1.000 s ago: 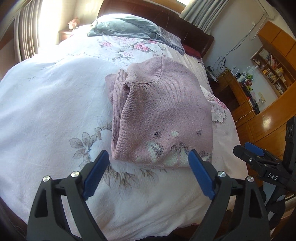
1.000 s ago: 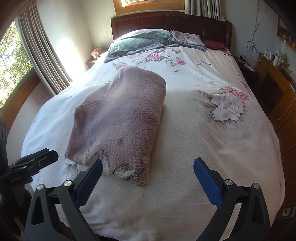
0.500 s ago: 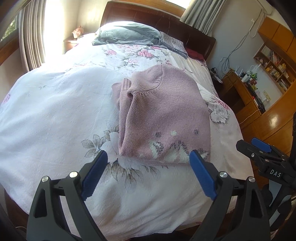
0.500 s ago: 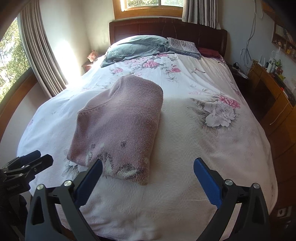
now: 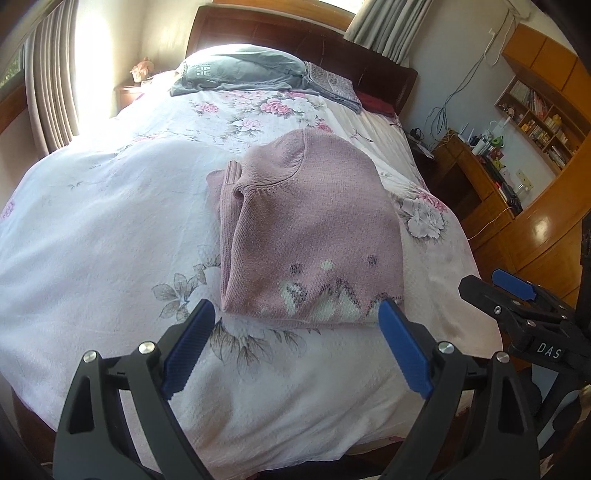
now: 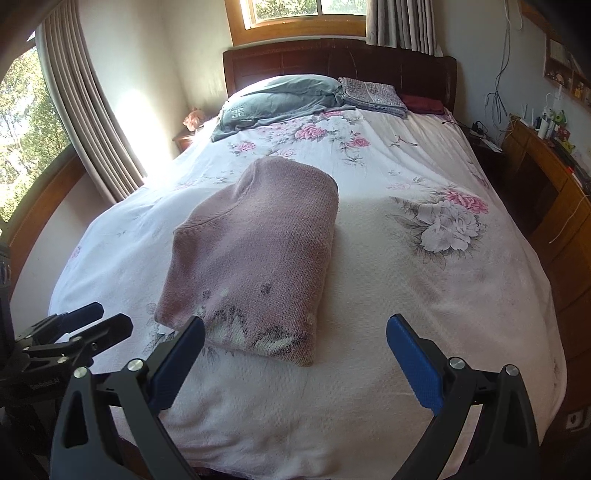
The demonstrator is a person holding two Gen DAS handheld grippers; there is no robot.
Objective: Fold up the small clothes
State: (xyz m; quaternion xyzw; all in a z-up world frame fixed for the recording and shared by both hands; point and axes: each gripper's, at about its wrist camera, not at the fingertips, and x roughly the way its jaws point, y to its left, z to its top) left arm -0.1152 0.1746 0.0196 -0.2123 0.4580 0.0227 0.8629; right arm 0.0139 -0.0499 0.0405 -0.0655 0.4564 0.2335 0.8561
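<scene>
- The pink sweater [image 5: 310, 236] lies folded into a compact rectangle on the bed [image 5: 92, 240], on the white floral cover, its patterned hem toward the foot of the bed and its rounded fold toward the headboard [image 6: 332, 62].
- In the left wrist view the sweater sits at about 12 o'clock from the left gripper [image 5: 295, 347]; the ribbed cuff of a tucked sleeve shows at its 10 o'clock corner.
- The left gripper's blue fingers [image 5: 186, 350] are spread wide, holding nothing and clear of the cloth, the hem just beyond their tips.
- In the right wrist view the sweater [image 6: 258, 254] is at about 11 o'clock from the right gripper [image 6: 295, 358], whose fingers [image 6: 413, 365] are likewise spread wide and empty above the cover.
- Each gripper appears in the other's view: the right gripper at 3 o'clock of the left view, the left gripper [image 6: 85, 325] at 9 o'clock of the right view.
- Against a second ago, both views take in more of the room: the sweater looks smaller and farther, and the window [image 6: 295, 11] above the headboard has come into the right view, so both grippers have drawn back from the bed.
- The sweater's shape and place match the earlier frames; the fingers' spread is unchanged.
- A grey pillow [image 6: 280, 96] and a folded patterned cloth [image 6: 373, 94] lie at the head of the bed.
</scene>
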